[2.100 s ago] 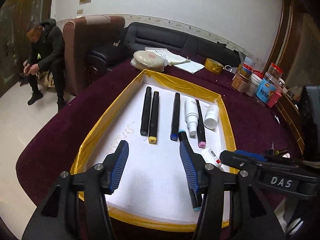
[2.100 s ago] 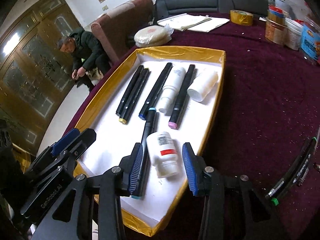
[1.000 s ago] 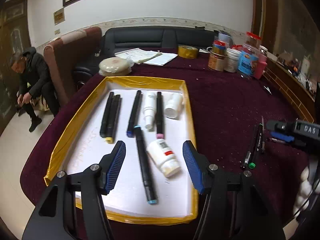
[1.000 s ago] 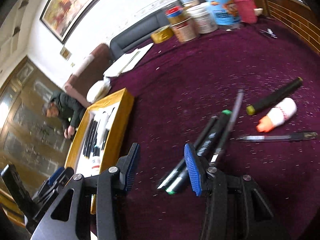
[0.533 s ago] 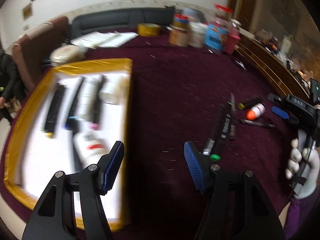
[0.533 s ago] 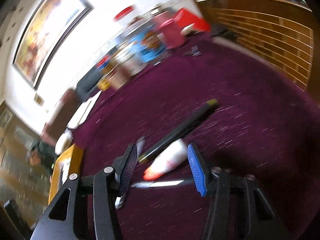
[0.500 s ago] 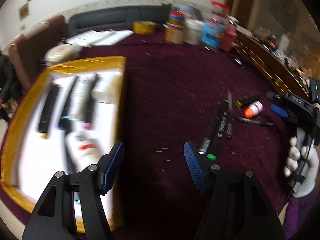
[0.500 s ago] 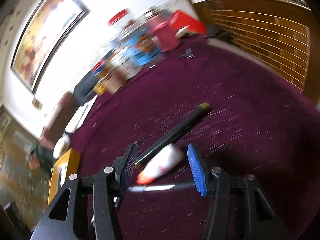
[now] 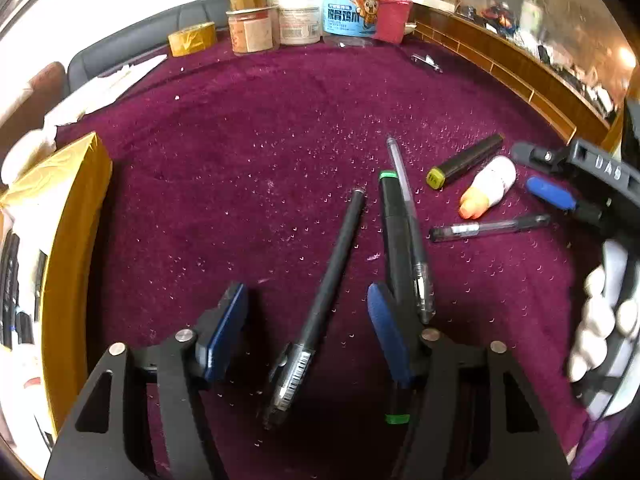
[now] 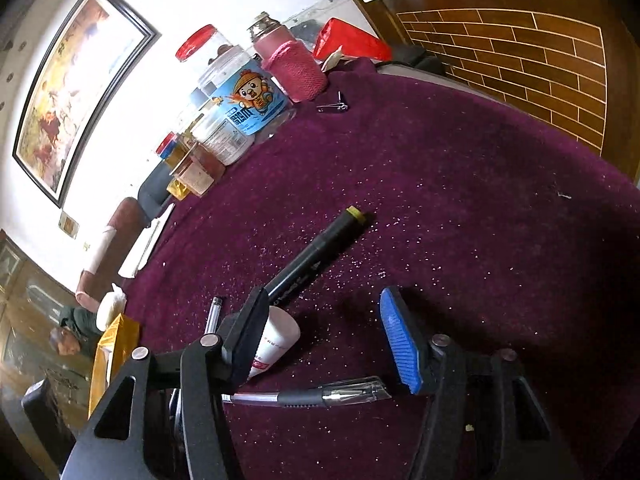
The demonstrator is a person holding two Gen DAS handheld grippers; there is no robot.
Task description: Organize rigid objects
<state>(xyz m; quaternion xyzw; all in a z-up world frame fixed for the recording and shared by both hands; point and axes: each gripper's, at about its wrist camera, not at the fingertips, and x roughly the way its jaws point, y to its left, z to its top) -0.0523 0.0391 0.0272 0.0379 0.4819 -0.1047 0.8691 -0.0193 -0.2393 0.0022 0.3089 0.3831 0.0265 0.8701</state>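
The left claw hung spread over the purple worktop, a black pen lying between its fingers, untouched. The right claw was also spread, above a clear pen, beside a small white bottle and a yellow-capped marker.

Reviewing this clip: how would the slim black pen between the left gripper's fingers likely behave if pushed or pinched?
The black pen looks round and slender, so it would probably roll sideways on the cloth if nudged. It appears rigid and likely light. With the left gripper open around it, an off-centre pinch might swing it.
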